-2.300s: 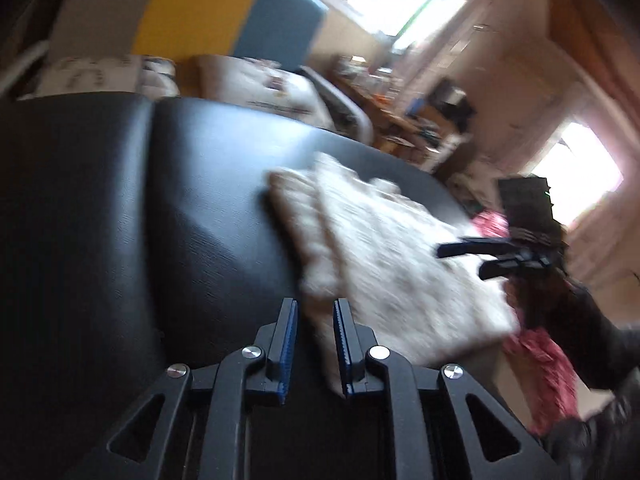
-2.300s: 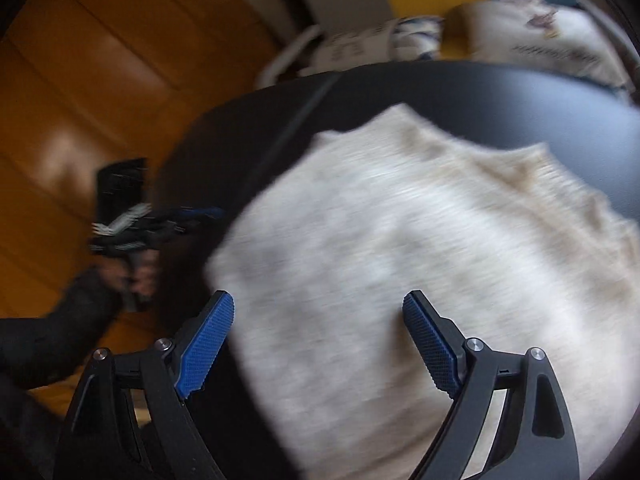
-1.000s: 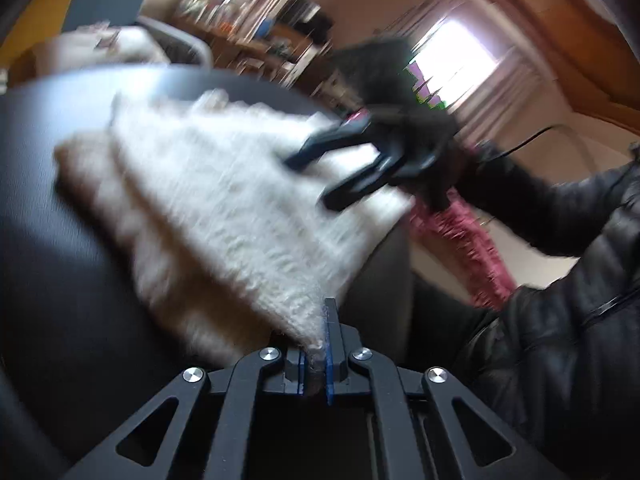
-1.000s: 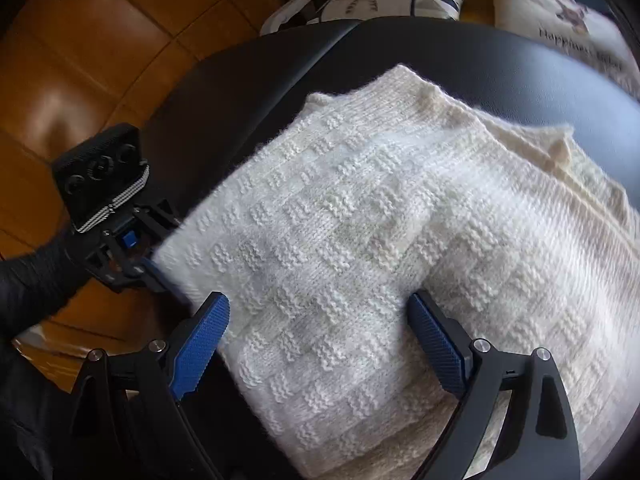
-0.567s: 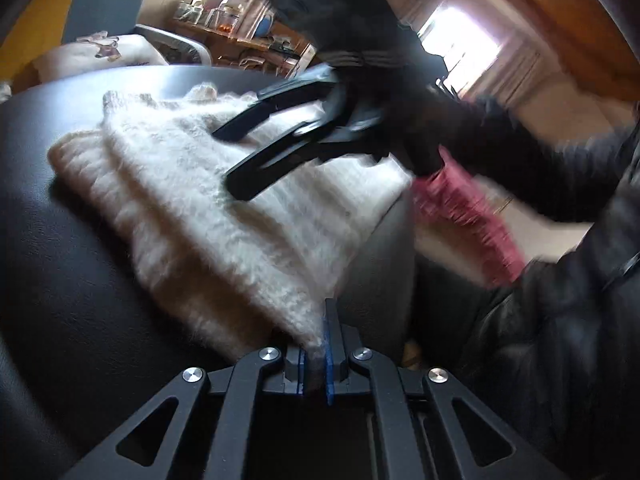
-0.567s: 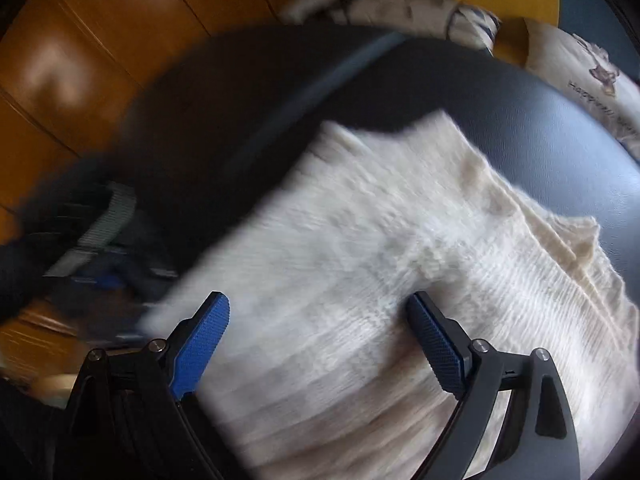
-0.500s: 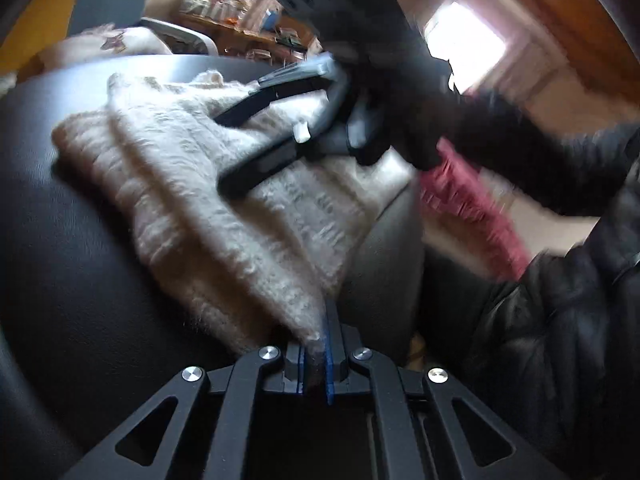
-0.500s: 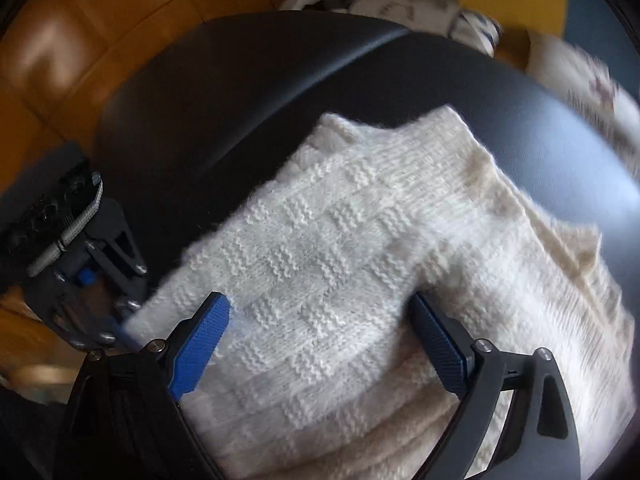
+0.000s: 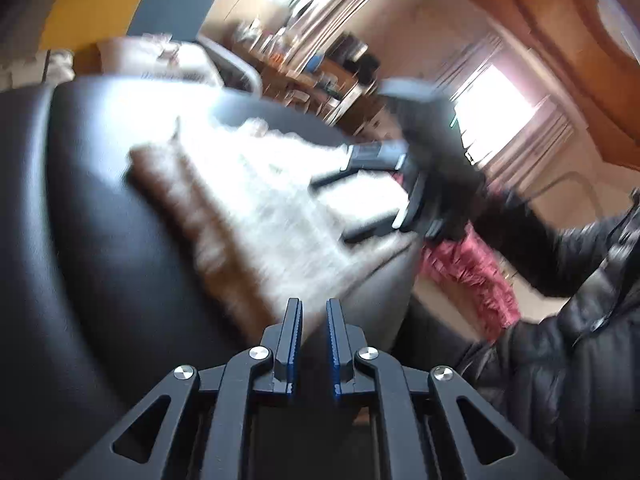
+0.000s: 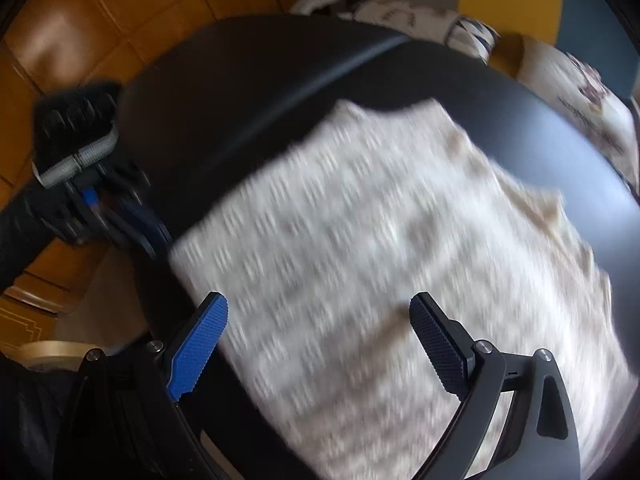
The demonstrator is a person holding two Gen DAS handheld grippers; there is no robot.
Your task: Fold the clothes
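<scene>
A folded cream knit sweater [image 9: 272,200] lies on a black padded surface [image 9: 80,220]; both views are motion-blurred. In the left wrist view my left gripper [image 9: 313,308] sits just off the sweater's near corner, its blue-padded jaws slightly apart and holding nothing. The right gripper [image 9: 372,196] hovers open over the sweater's right part. In the right wrist view the sweater [image 10: 380,240] fills the middle, and my right gripper [image 10: 318,302] is wide open above its near edge. The left gripper [image 10: 120,216] shows at the left, beside the sweater's corner.
Printed pillows [image 10: 580,92] lie beyond the far edge of the black surface [image 10: 260,80]. A pink cloth [image 9: 472,272] hangs below its right edge. A black jacket sleeve [image 9: 580,340] fills the lower right. Wooden flooring [image 10: 60,40] lies to the left.
My left gripper was shut on the sweater's near corner; its jaws have parted and the corner is free. The right gripper, still open, has shifted back toward the sweater's right edge.
</scene>
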